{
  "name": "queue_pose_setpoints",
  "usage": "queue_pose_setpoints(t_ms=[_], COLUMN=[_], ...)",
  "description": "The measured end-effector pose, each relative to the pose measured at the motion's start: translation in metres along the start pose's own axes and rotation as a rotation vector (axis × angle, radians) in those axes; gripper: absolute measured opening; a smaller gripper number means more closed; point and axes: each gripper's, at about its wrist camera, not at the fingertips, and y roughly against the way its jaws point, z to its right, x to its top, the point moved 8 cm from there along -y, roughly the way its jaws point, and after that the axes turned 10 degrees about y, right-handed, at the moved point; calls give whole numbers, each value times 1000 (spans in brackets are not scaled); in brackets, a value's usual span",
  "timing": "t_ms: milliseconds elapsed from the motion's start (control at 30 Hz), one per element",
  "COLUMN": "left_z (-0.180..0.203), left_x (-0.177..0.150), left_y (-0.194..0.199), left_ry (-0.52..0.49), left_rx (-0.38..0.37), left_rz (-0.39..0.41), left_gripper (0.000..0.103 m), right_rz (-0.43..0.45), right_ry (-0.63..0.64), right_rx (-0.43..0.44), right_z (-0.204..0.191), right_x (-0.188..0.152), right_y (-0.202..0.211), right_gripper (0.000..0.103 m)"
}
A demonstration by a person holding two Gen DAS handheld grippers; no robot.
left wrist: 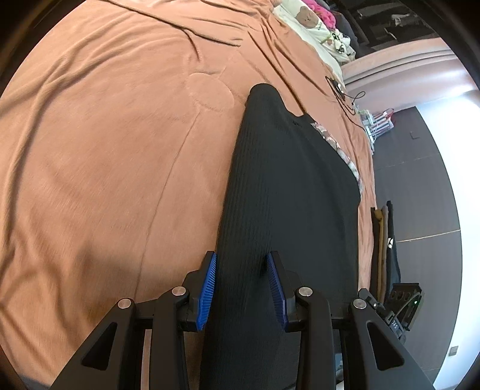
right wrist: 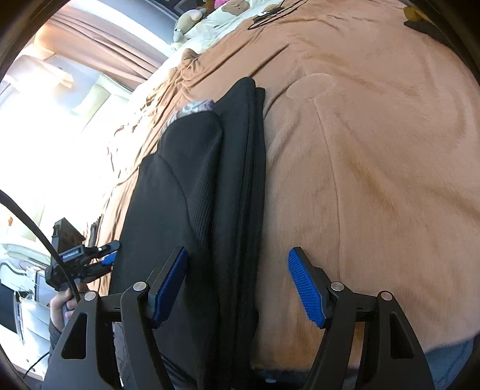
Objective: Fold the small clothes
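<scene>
- Lying lengthwise on the bed, the black ribbed garment (left wrist: 288,192) sits as a long narrow strip on the brown blanket (left wrist: 105,150), near the blanket's edge on the floor side.
- Right wrist view shows the same garment (right wrist: 192,186) doubled over: a rounded upper flap overlaps lower layers, whose stacked edges run as parallel lines along the side toward the open blanket (right wrist: 375,165).
- A patterned grey-white cloth (left wrist: 345,153) peeks out from under the far side of the garment; whether it belongs to it or is a separate piece I cannot tell.
- Left gripper (left wrist: 241,288): jaws partly apart, blue pads either side of the garment's near end, fabric between them; the pads do not look pressed on it.
- Right gripper (right wrist: 238,288): jaws wide apart above the garment's layered edge, nothing clamped.
- From the right wrist, the left gripper (right wrist: 102,259) appears beside the garment's other long edge, with a person's hand (right wrist: 64,303) on its handle.
- Judgement: lengthwise folds look done and released. Probably left: folding the strip across its length into a compact packet, then setting it aside.
- Pillows and soft toys (left wrist: 312,21) sit at the bed's head, well apart from the work.
</scene>
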Motion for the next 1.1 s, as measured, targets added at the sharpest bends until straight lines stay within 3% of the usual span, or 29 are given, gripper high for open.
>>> queue_pose_setpoints(t_ms=[667, 1100], left_z=[19, 39], left_x=[85, 131], left_y=[-29, -52], left_ry=[45, 45], left_rx=[-57, -109], left_rz=[-16, -15], left_gripper=[35, 35], right_rz=[-37, -52], right_ry=[-24, -1], right_rx=[172, 192], right_z=[16, 17], right_x=[90, 132], right_y=[-94, -141], right_gripper=[68, 68])
